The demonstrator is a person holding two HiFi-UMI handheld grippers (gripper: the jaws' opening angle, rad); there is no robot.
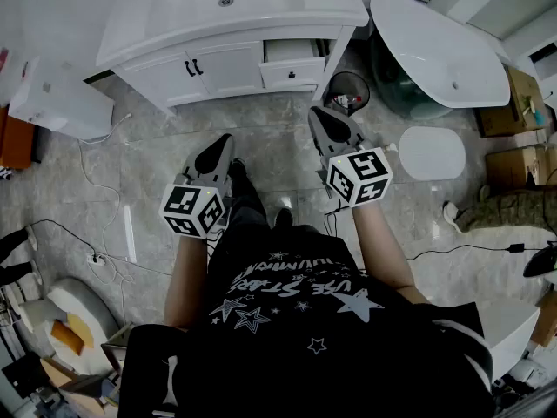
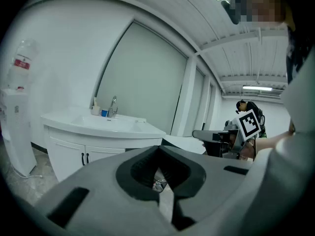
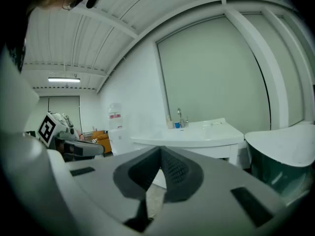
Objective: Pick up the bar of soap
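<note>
No bar of soap shows clearly in the head view. A small pale object (image 3: 215, 124) lies on the white vanity top (image 1: 261, 11) to the right of the tap (image 3: 179, 116); it also shows as a pale lump (image 2: 140, 120) in the left gripper view. It is too small to name for sure. My left gripper (image 1: 224, 139) is held over the floor well short of the vanity, jaws shut and empty (image 2: 158, 149). My right gripper (image 1: 315, 113) hangs beside it, a little nearer the vanity, also shut with nothing held (image 3: 161, 149).
The vanity has a drawer (image 1: 291, 59) pulled out at its right. A dark bin (image 1: 346, 91) stands by that corner, a white bathtub (image 1: 435, 50) further right. A water dispenser (image 1: 57, 103) is at the left. Cables (image 1: 96, 190) trail over the tiled floor. Cardboard boxes (image 1: 509, 103) sit at the far right.
</note>
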